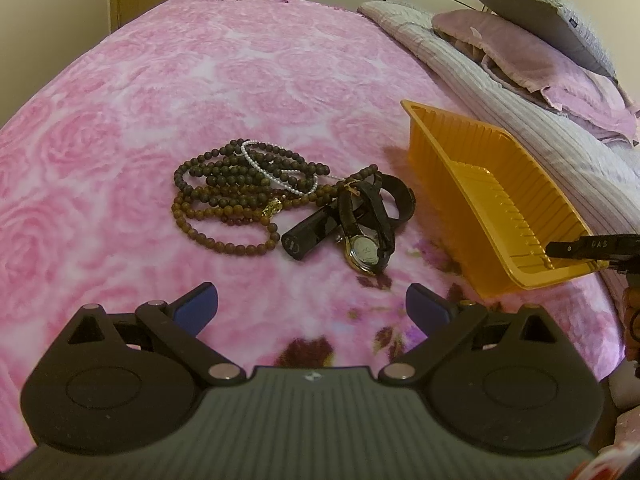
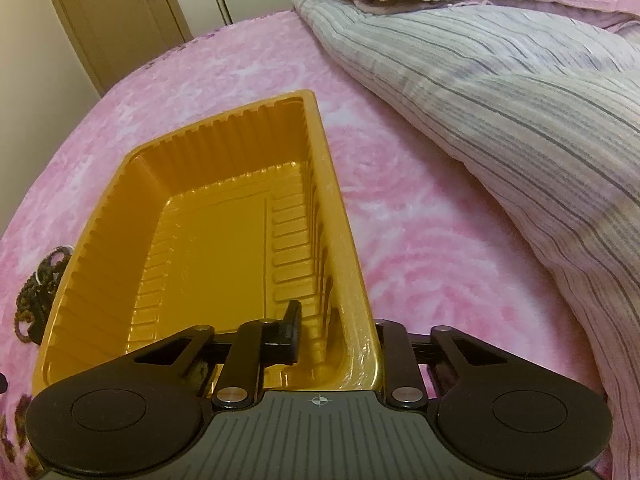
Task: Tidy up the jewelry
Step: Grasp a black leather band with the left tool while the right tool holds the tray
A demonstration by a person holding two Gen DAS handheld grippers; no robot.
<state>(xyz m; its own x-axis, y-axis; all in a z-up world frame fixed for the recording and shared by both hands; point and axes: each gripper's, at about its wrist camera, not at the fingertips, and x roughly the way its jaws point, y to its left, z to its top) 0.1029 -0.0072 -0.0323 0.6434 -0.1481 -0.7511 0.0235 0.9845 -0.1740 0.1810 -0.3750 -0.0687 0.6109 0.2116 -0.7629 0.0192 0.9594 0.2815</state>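
A yellow plastic tray (image 2: 112,216) lies empty on the pink rose blanket. My right gripper (image 2: 336,336) holds its near right corner, one finger (image 2: 292,332) inside and the other hidden outside under the rim. From the left wrist, that tray (image 1: 444,160) is right of the jewelry pile: dark bead strands (image 1: 240,172), brown beads (image 1: 224,220), a white pearl bracelet (image 1: 276,168), a wristwatch (image 1: 362,252) and black straps (image 1: 384,196). My left gripper (image 1: 312,308) hovers open just in front of the pile, with nothing between its blue pads.
A striped grey duvet (image 2: 500,92) and lilac pillows (image 1: 520,48) pile up along the right side of the bed. A black bar-shaped piece (image 1: 308,238) lies beside the watch. A brown door (image 2: 120,12) stands behind the bed's far end.
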